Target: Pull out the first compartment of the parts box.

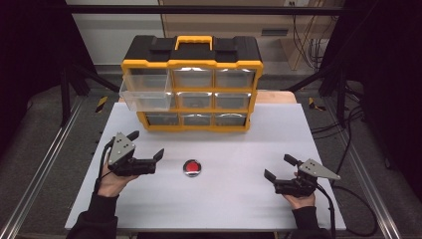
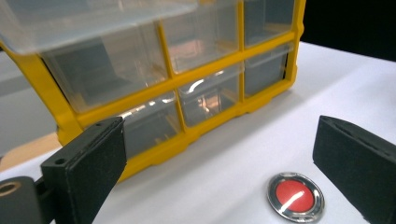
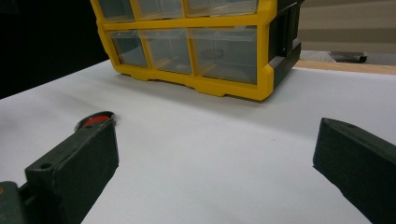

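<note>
Disc, round and red with a shiny metal rim, lies flat on the white table, between the two grippers and nearer the left one; it is touched by neither; the left gripper sits just to its left in the high view, held in the person's left hand, jaws spread wide with nothing between them, pointing toward the cabinet and somewhat to the right; in the left gripper view the disc lies low between the two black jaws, closer to the right-hand one, and apart from both; the right gripper rests near the table's right edge, held in the right hand, well apart from the disc, jaws likewise released and empty, aimed up and to the left; in the right gripper view the disc peeps out just past the tip of the left-hand jaw, partly hidden by it; cabinet, yellow-framed with a black top and a yellow handle, stands at the far side of the table, with three rows of three clear drawers; the top-left drawer stands pulled out toward the person, overhanging the row below, while the rest sit shut; what the drawers hold cannot be told through the plastic; a cable trails from each gripper off the near edge.
</note>
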`<state>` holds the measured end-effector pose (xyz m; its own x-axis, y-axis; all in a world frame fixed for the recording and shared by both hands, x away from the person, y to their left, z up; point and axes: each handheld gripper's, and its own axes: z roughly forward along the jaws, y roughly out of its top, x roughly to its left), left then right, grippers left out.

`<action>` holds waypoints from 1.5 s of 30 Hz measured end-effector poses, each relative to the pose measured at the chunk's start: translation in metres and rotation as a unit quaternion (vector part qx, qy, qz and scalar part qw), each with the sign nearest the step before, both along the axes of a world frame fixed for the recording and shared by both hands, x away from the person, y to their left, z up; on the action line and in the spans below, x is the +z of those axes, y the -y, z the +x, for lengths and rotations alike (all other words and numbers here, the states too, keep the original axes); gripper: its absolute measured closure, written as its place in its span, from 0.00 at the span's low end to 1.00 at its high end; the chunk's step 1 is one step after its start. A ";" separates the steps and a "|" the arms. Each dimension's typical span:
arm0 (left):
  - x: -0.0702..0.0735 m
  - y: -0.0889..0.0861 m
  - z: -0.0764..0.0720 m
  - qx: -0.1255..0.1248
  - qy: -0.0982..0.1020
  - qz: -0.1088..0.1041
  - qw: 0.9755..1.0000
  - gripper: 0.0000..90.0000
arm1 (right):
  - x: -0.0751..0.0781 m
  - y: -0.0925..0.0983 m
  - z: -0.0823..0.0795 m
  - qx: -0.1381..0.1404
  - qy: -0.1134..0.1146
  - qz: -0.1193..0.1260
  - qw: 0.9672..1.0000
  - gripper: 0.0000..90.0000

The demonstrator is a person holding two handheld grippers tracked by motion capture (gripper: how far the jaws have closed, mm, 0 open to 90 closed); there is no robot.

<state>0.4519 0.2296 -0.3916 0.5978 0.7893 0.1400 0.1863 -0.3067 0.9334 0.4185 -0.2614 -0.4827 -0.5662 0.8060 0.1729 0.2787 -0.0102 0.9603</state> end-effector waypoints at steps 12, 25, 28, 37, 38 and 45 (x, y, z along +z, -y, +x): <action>-0.019 0.014 0.001 -0.006 -0.027 0.016 0.999 0.03 | 0.000 0.000 0.000 0.001 0.002 -0.002 1.000 0.01; -0.040 0.034 0.002 -0.034 -0.053 0.039 0.997 0.02 | -0.001 -0.001 0.001 0.000 -0.003 -0.004 1.000 0.01; -0.044 0.039 0.003 -0.040 -0.055 0.036 0.997 0.02 | -0.001 0.000 0.001 -0.001 -0.004 -0.003 1.000 0.01; -0.053 0.051 0.004 -0.053 -0.073 0.040 0.995 0.00 | -0.001 0.000 0.001 -0.001 -0.003 -0.005 1.000 0.01; -0.055 0.055 0.005 -0.053 -0.078 0.043 0.995 0.00 | -0.001 0.000 0.001 -0.002 -0.002 -0.005 1.000 0.01; -0.063 0.069 0.010 -0.065 -0.115 0.063 0.989 0.00 | -0.001 0.000 0.001 -0.002 -0.003 -0.005 1.000 0.01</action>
